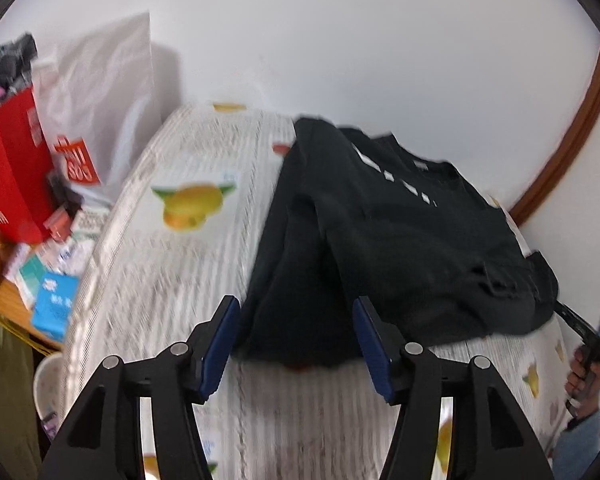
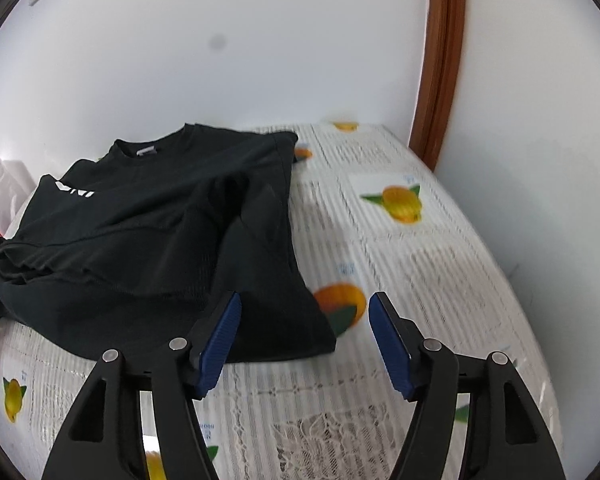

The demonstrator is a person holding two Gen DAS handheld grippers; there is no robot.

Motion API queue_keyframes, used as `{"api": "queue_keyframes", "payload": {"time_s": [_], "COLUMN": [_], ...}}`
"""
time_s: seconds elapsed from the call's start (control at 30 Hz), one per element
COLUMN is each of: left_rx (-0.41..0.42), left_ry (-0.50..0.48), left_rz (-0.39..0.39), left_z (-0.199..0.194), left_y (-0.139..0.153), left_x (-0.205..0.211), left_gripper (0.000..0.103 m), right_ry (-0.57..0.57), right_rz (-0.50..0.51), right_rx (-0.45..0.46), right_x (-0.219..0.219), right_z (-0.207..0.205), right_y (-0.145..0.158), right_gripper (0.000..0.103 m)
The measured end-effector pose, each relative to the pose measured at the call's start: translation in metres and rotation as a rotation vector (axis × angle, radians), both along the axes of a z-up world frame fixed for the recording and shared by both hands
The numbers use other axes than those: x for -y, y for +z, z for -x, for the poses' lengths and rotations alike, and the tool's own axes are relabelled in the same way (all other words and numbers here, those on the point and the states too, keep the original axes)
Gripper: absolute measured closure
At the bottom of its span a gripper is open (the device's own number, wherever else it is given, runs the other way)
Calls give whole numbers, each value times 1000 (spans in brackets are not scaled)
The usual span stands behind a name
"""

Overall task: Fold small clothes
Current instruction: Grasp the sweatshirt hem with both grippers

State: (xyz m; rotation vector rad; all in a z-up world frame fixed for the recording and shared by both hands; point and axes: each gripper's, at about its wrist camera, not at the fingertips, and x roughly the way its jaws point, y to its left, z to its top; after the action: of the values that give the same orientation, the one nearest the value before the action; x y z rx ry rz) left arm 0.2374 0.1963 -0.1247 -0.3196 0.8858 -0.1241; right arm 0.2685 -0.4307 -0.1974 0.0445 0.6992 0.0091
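Left gripper (image 1: 296, 344) at lower centre, jaws parted and empty, set just short of the black shirt's (image 1: 380, 240) near hem, likely letting go after a fold. Right gripper (image 2: 304, 344) likewise, jaws apart, nothing between, by the shirt's lower right corner. Shirt spread mid-frame on the desk (image 2: 400, 260) with its fruit-print cover, sides turned inward, collar toward the wall. Beyond, at upper left: red bag (image 1: 12, 168), white bag (image 1: 108, 92), well clear. Nothing blocking.
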Motion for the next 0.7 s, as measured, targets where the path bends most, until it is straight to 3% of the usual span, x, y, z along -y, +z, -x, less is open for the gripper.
{"api": "queue_keyframes", "payload": {"time_s": [0.13,0.27,0.3,0.33,0.37,0.4,0.43,0.53,0.7], "left_rx": [-36,-57,-56,-56,-57,-58,-56,-39,-22], "left_ry": [-12,-15,-21,-24,-25,-24,-25,-26,-34], "left_rz": [-25,28,39,46,51,47,39,34,11], "left_z": [-3,-11,-12,-13,-13,-14,-14,-9,7], "left_y": [-17,-29,-31,-31,-33,-34,-34,-32,-23], "left_x": [5,3,3,3,3,3,4,6,9], "left_gripper": [47,47,53,61,66,76,87,93,93], "right_ry": [6,0,3,16,30,38,40,55,58], "right_rz": [-62,-90,-95,-100,-104,-101,-80,-51,-54], "right_rx": [-18,-43,-49,-53,-60,-56,-33,-5,-6], "right_x": [1,1,0,-2,-3,-5,-9,-15,-13], "right_z": [-8,-22,-25,-26,-27,-27,-24,-14,2], "right_y": [-10,-20,-23,-24,-25,-25,-23,-20,-17], "right_gripper": [37,37,44,62,73,76,88,91,92]}}
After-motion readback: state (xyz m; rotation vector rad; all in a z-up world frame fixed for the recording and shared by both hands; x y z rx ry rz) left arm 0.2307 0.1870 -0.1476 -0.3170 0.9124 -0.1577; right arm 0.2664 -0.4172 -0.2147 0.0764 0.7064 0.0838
